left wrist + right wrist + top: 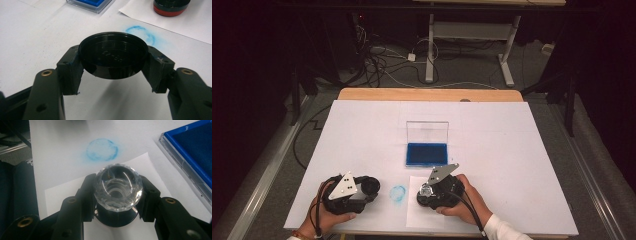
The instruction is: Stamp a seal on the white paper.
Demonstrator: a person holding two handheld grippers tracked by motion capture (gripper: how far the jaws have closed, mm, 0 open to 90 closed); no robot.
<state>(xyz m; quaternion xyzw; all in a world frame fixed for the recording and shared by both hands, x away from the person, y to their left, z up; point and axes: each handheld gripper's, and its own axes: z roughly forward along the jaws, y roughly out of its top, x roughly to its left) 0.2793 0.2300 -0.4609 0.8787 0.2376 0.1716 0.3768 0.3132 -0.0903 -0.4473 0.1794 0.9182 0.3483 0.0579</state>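
Note:
My left gripper (113,58) is shut on a round black cap (113,53), held hollow side up just above the table; the same cap (371,186) and left gripper (370,188) sit at the table's front left. My right gripper (117,192) is shut on a stamp with a faceted clear knob (117,185) and a black base. The stamp (427,191) stands upright on a white sheet of paper (422,217) in the right gripper (428,193). Its black base with a red band (171,7) rests on that sheet.
A round blue ink print (398,194) marks the white table cover (512,165) between the two grippers. Behind it lies a blue ink pad (427,154) in a clear case with its lid (427,131) standing open. Cables and a desk frame lie on the floor beyond the table.

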